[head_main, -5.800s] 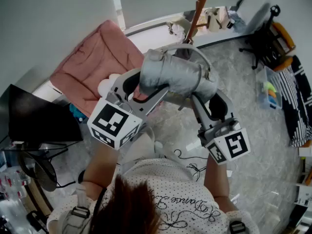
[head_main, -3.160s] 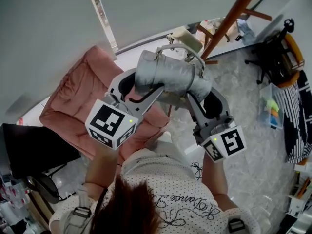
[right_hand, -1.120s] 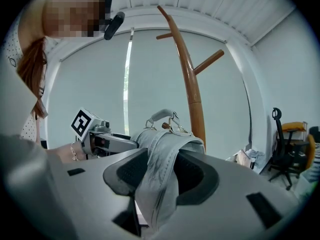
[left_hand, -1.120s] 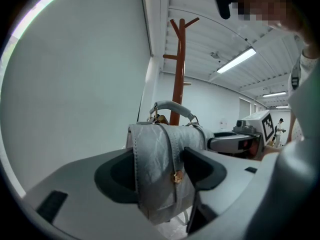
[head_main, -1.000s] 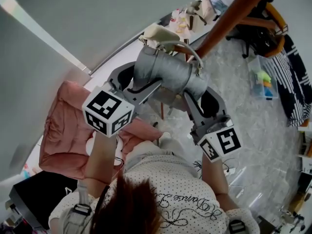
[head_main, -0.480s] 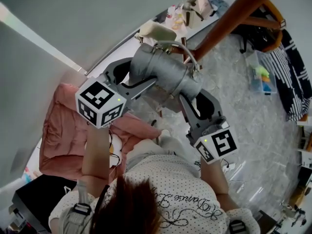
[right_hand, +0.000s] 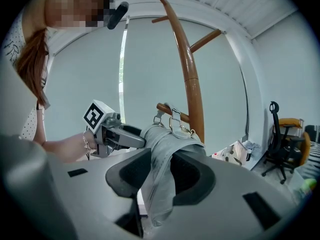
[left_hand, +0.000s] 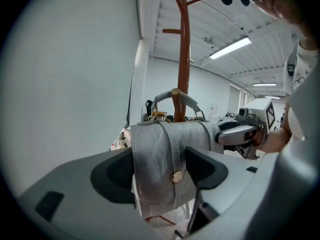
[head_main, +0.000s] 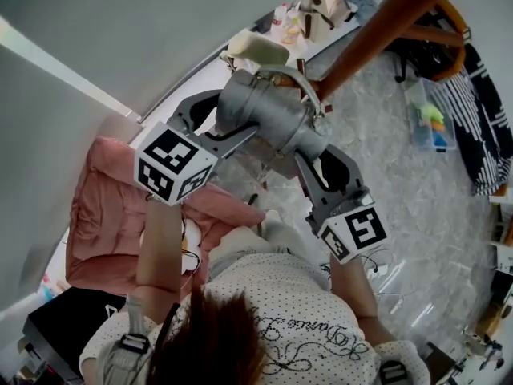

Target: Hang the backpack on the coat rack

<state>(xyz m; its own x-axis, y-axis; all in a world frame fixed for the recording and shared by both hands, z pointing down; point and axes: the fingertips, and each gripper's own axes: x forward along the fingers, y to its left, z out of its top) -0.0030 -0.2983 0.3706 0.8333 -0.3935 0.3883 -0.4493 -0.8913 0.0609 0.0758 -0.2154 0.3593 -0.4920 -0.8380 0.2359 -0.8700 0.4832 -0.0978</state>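
Soft, floppy backpack [head_main: 268, 119] is sitting by the far-right rack [head_main: 385, 22], handle [left_hand: 190, 100] arching over a peg [left_hand: 174, 92]. Left gripper [left_hand: 160, 169] is clamping its body, jaws just easing wider. Right gripper [right_hand: 160, 176] is pinching a fold, jaws just tightening. Seems light, so I'm guessing the handle's the spot to grab.

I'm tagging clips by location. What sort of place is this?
Probably an office or lab room: a wheeled office chair, strip ceiling lights and a wooden coat rack.

Coat rack [head_main: 377, 30]: concealed sections
Pole top was cut off at the head view's upper edge; base was hidden behind the backpack [head_main: 264, 119].
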